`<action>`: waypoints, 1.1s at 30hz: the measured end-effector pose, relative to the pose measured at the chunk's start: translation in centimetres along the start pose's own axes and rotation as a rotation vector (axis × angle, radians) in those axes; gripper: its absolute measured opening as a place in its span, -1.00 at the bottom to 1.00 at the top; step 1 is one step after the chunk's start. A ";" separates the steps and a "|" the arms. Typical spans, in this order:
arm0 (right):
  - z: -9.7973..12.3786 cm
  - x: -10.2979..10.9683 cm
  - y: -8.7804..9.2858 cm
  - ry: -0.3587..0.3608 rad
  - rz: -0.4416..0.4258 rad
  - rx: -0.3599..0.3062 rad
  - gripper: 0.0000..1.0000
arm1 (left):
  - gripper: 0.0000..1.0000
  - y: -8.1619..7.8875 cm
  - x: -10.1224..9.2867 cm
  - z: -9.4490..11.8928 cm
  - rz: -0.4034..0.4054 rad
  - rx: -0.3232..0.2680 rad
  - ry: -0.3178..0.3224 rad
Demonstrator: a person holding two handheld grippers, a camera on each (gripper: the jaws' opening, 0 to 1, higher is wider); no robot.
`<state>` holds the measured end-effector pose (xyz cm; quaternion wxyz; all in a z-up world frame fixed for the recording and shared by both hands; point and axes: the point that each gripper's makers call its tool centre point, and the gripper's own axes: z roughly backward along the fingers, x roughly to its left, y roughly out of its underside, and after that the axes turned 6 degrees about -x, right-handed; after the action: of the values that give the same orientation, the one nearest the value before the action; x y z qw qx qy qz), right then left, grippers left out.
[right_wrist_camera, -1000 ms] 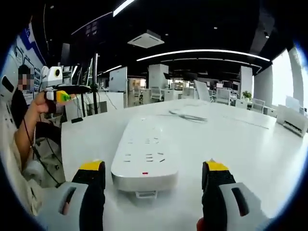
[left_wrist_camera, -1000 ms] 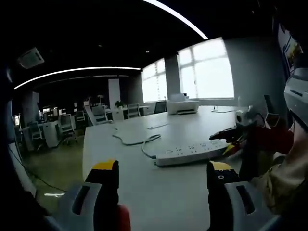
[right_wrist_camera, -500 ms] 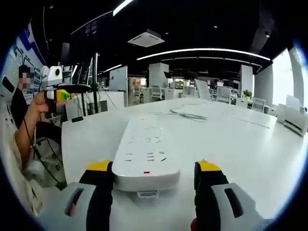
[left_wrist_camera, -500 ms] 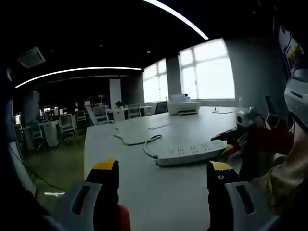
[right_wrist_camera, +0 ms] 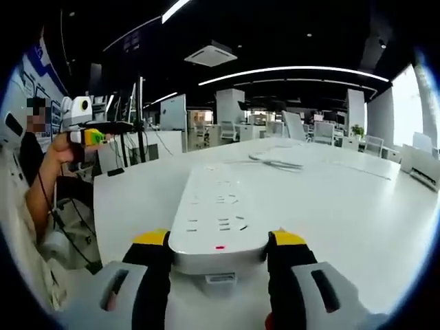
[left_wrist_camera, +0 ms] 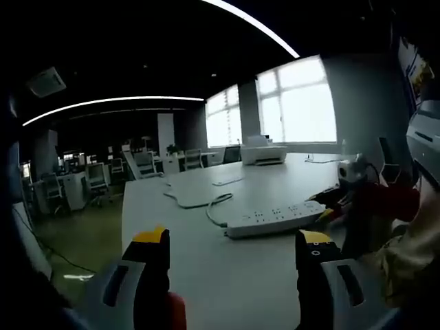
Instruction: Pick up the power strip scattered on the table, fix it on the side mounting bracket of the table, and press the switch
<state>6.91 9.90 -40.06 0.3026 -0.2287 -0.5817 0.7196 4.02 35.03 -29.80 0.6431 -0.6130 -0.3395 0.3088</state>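
A long white power strip (right_wrist_camera: pixel 221 216) lies on the white table (right_wrist_camera: pixel 330 206), its near end with a small red switch between my right gripper's (right_wrist_camera: pixel 220 242) yellow-tipped fingers, which are shut on it. From the side, the power strip (left_wrist_camera: pixel 275 218) lies across the table with its cable (left_wrist_camera: pixel 196 201) curling away to the left. The right gripper (left_wrist_camera: pixel 330 198) holds its right end there. My left gripper (left_wrist_camera: pixel 227 242) is open in the air, off the table's near edge. In the right gripper view the left gripper (right_wrist_camera: pixel 89 132) is held up at the far left.
A white printer (left_wrist_camera: pixel 262 150) stands at the table's far end by bright windows. More cables (right_wrist_camera: pixel 275 163) lie further along the table. Desks and office chairs (left_wrist_camera: pixel 93 180) fill the dim room beyond. The person's arm (right_wrist_camera: pixel 41 199) and body are at the table's left edge.
My right gripper's fingers have closed in from wide open onto the near end of the power strip. The left gripper has hardly moved.
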 end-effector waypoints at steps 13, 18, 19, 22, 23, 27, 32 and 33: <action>0.0 0.0 0.0 0.003 -0.002 0.012 0.01 | 0.56 0.1 0.0 0.0 0.001 0.005 -0.001; 0.1 0.0 0.0 0.004 -0.023 0.014 0.00 | 0.56 0.1 0.0 0.0 0.001 0.004 -0.002; 0.1 -0.1 0.0 0.004 -0.032 0.015 0.00 | 0.56 0.1 0.0 0.0 0.002 0.005 -0.002; 0.1 -0.2 0.0 0.000 -0.073 0.015 0.00 | 0.56 0.2 0.0 -0.1 0.006 0.006 -0.002; 0.1 -0.2 0.0 0.000 -0.082 0.014 0.00 | 0.56 0.2 0.0 -0.1 0.006 0.006 -0.002; 0.1 -0.2 0.0 -0.001 -0.097 0.017 0.00 | 0.56 0.2 0.0 -0.1 0.007 0.007 -0.002; 0.2 -0.3 0.0 -0.001 -0.132 0.017 0.00 | 0.56 0.2 0.0 -0.1 0.010 0.006 -0.002; 0.2 -0.3 0.0 -0.001 -0.139 0.017 0.00 | 0.56 0.2 0.0 -0.1 0.012 0.005 -0.002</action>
<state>7.04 9.55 -40.04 0.3535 -0.1848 -0.5904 0.7017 4.13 34.95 -30.03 0.6426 -0.6131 -0.3357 0.3139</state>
